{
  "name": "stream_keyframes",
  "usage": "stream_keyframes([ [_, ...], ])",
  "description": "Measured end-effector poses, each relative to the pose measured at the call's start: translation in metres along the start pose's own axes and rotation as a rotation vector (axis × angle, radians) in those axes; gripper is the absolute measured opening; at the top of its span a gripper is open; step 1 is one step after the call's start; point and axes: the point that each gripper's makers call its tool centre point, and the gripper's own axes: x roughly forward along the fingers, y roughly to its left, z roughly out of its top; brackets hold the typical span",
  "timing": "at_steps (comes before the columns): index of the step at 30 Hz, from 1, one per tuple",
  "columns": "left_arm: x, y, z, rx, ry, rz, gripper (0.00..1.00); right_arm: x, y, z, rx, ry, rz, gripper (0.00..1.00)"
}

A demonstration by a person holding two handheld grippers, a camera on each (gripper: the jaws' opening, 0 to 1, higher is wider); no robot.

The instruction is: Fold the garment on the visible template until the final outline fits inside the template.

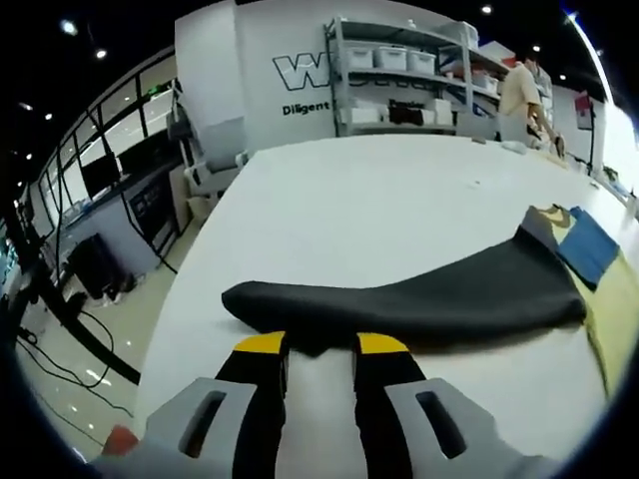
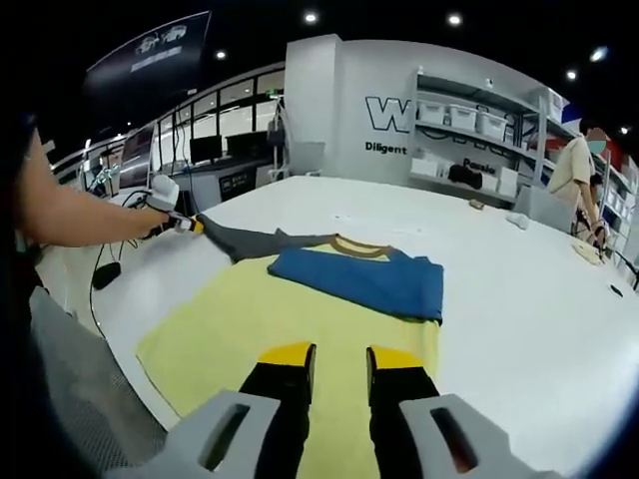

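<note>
While the left tool (image 1: 321, 344) is clamped on the tip of the dark sleeve (image 1: 419, 294) and has it stretched out flat just ahead of its jaws, the right tool (image 2: 339, 356) hangs unclenched, jaws apart with nothing between them, over the near part of the yellow template (image 2: 260, 329). The garment (image 2: 361, 277) itself, blue with a tan collar, lies folded further ahead of the right tool on the template, and the sleeve trails off to its left toward the other tool.

To do this well, I'd say carry that sleeve low across the white table (image 1: 399, 200) and lay it over the blue body without dragging the whole garment off the template. The free tool could pin the body down.

Hard to tell: how much fabric sits inside the left jaws, whether a second sleeve is tucked under the fold, and the template's near edge is cut off behind the right tool.
</note>
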Motion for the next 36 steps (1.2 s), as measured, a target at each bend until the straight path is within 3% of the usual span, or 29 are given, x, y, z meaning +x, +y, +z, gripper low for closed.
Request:
stream_keyframes([
  [17, 0.003, 0.0, -0.006, -0.021, 0.019, 0.012, 0.0, 0.0, -0.001, 0.0, 0.007, 0.0, -0.008, 0.18],
  [21, 0.002, 0.004, -0.009, -0.033, 0.017, 0.013, 0.0, 0.0, -0.003, 0.001, 0.012, -0.006, -0.011, 0.18],
  [27, -0.012, 0.003, -0.009, -0.04, 0.015, 0.006, 0.0, -0.001, -0.003, 0.003, 0.013, -0.014, -0.012, 0.18],
  [29, -0.022, 0.0, -0.005, -0.007, -0.003, -0.003, 0.0, -0.001, -0.003, 0.004, 0.013, -0.018, -0.013, 0.18],
  [36, -0.045, -0.002, -0.012, 0.07, 0.02, -0.043, 0.0, -0.001, -0.001, 0.007, 0.008, -0.032, -0.007, 0.17],
])
